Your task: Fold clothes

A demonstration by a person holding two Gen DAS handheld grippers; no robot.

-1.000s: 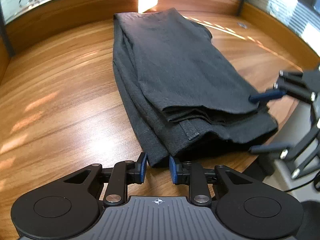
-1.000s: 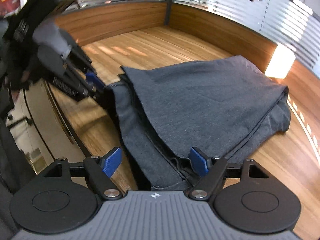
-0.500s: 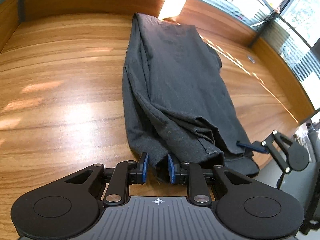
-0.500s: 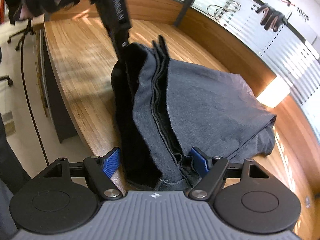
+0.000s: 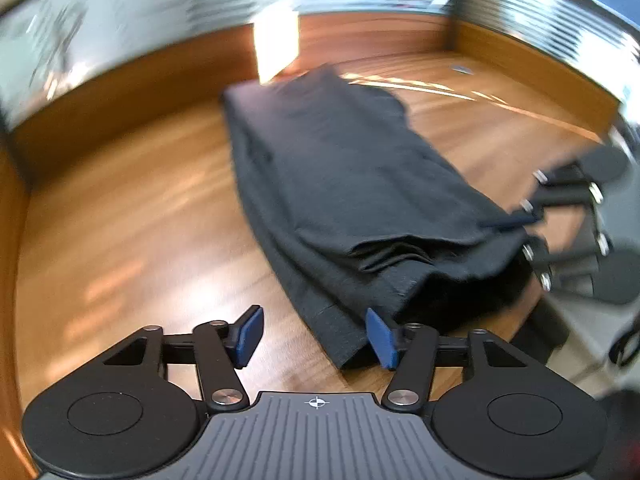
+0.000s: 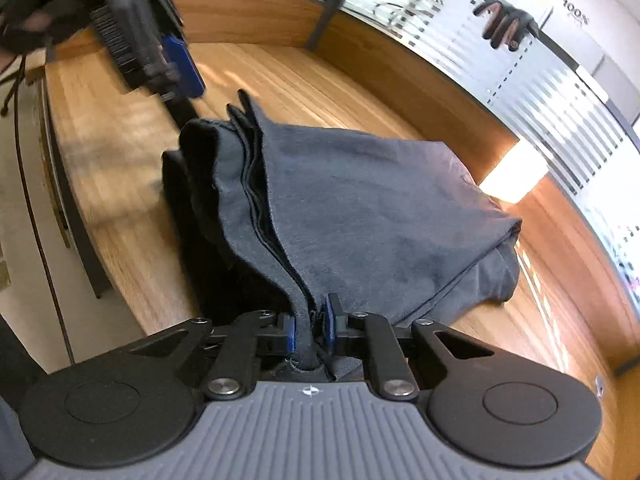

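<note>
A dark grey folded garment lies lengthwise on the wooden table; it also shows in the right wrist view. My left gripper is open, its blue pads apart on either side of the garment's near corner, holding nothing. My right gripper is shut on the garment's layered near edge and lifts it, so the layers fan upward. The right gripper also shows at the right of the left wrist view, at the garment's other near corner. The left gripper shows blurred at the top left of the right wrist view.
The table's near edge drops to the floor beside the garment. A raised wooden rim and striped glass panels border the table's far side. Bare wood lies left of the garment.
My left gripper has opened and let go of the garment's near corner. My right gripper has shut on the layered edge and raised it. Both views are motion-blurred.
</note>
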